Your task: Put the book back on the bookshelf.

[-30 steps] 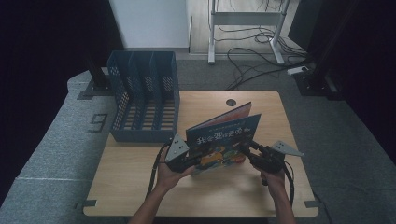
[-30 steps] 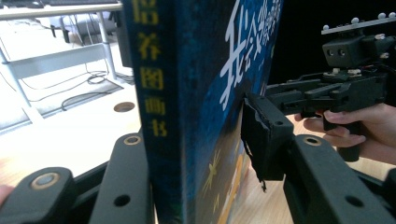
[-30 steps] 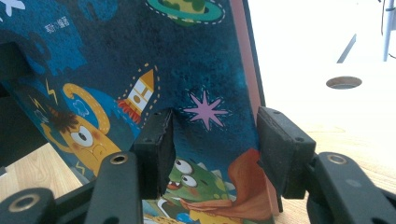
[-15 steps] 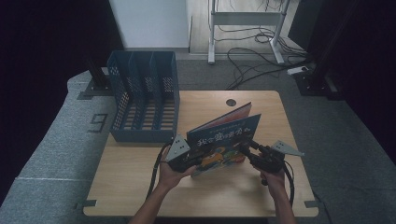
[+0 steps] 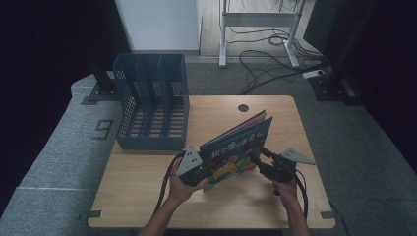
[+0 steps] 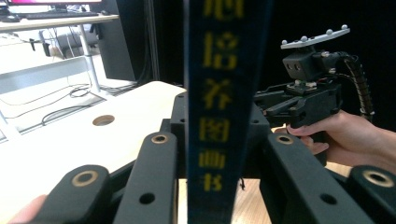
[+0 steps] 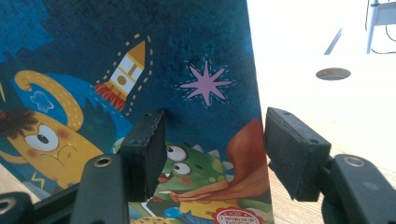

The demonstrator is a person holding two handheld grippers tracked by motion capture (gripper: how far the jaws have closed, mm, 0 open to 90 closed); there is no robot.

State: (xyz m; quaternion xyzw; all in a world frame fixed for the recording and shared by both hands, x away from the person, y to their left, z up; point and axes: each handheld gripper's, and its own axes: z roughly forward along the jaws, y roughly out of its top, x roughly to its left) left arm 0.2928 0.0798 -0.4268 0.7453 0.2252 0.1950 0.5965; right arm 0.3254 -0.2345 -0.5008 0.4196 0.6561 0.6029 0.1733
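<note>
A blue picture book (image 5: 236,147) stands tilted on the wooden table (image 5: 147,196), its cartoon cover toward me. My left gripper (image 5: 209,172) has just been closing, and its jaws now press on the book's spine (image 6: 219,93) at the lower left corner. My right gripper (image 5: 255,158) is at the book's right edge and has just been opening. In the right gripper view, one pad (image 7: 149,149) is in front of the cover (image 7: 93,56) and the other pad (image 7: 294,154) stands off past the edge, with a gap showing. The right gripper (image 6: 271,105) also appears beyond the spine, held in a hand.
A blue mesh file organizer (image 5: 152,98) with several slots stands at the table's back left. A round cable hole (image 5: 243,107) sits near the far edge. Cables and a desk frame (image 5: 260,19) lie on the floor beyond.
The book and both hands stay where they were. No clear shift shows in the high view.
</note>
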